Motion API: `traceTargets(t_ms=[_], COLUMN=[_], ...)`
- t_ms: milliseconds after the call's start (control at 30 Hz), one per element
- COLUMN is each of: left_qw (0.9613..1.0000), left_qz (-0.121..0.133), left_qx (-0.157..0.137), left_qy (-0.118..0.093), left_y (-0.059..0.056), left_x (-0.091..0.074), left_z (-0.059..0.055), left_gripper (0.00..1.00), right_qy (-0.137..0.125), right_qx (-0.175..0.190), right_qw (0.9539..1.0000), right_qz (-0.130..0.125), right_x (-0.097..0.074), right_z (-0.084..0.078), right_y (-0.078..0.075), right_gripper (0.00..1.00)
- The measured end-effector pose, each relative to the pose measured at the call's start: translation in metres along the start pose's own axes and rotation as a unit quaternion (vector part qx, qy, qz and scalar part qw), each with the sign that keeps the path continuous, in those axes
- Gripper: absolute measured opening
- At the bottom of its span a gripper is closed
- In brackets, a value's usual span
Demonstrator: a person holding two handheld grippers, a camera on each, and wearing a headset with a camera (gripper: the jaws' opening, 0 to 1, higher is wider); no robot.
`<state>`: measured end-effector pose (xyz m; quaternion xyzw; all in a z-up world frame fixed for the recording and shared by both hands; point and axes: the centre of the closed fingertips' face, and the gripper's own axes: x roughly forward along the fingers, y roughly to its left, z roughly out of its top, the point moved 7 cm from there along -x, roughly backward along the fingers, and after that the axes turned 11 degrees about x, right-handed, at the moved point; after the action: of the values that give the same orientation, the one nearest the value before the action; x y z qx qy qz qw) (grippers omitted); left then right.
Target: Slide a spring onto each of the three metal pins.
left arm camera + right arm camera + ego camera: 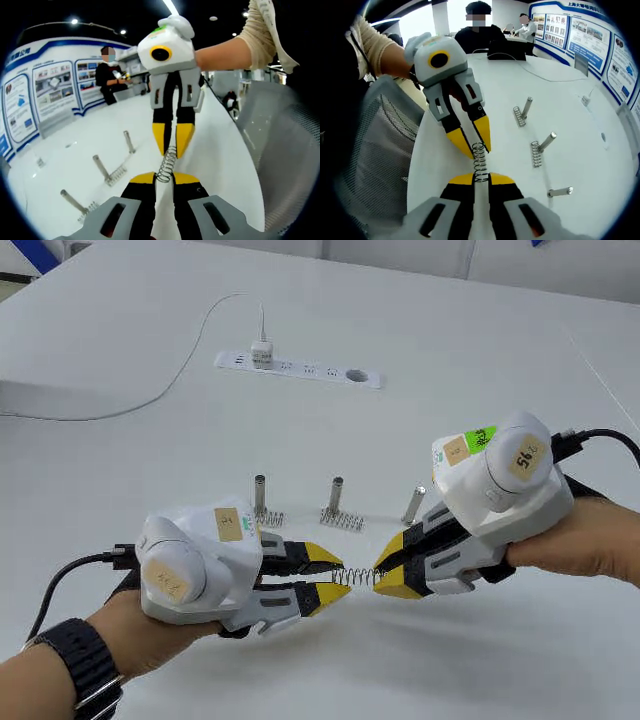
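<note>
1. Your left hand (125, 625), with a black wrist strap (80, 660), carries the left gripper (340, 575) low at the near left. Its yellow-tipped fingers are pinched on the left end of the held spring (358, 576).
2. The held spring lies level in the air above the white table (450, 420). It bridges the two grippers and touches neither the table nor any pin.
3. Your right gripper (386, 574) faces the left one tip to tip. Its fingers are pressed together on the spring's right end.
4. Three metal pins stand in a row just behind the grippers.
   - The left pin (260, 490) is upright, and the first loose spring (270, 518) lies flat on the table at its foot.
   - The middle pin (336, 493) is upright, and the second loose spring (342, 520) lies flat at its foot in the same way.
   - The right pin (413, 505) appears to lean rightward, and its visible shaft is plain metal.
5. Obstruction: in the head view the right gripper's body covers the foot of the right pin. You cannot tell whether that pin is truly tilted.
6. On the far side, well apart from the work, a white cable (190, 350) runs to a charger (262, 350). The charger is plugged into a white power strip (300, 367).
7. In the gripper views a grey mesh chair back (280, 150) stands beside the table edge. People and display boards (50, 95) are beyond it.
</note>
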<state>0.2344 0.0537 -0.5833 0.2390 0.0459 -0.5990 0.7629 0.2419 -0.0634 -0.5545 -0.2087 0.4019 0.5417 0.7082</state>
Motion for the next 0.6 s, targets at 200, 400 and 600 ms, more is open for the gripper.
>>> traceTargets(t_ms=[200,400,600], left_qw=[1.0000,1.0000,1.0000], left_qz=[0.002,0.002,0.005], left_qx=[0.002,0.003,-0.004], left_qy=[0.000,0.003,0.004], left_y=[0.001,0.001,0.001], left_x=[0.001,0.001,0.001], left_z=[0.000,-0.001,-0.002], left_gripper=[0.12,0.11,0.11], right_qy=[-0.007,-0.025,-0.035], right_qx=[0.004,-0.001,-0.012], right_qw=[1.0000,0.9997,0.9993], right_qz=[-0.001,-0.005,-0.005], right_x=[-0.007,-0.014,-0.015], right_z=[0.005,0.017,0.028], right_y=[0.001,0.005,0.010], right_gripper=[0.11,0.11,0.11])
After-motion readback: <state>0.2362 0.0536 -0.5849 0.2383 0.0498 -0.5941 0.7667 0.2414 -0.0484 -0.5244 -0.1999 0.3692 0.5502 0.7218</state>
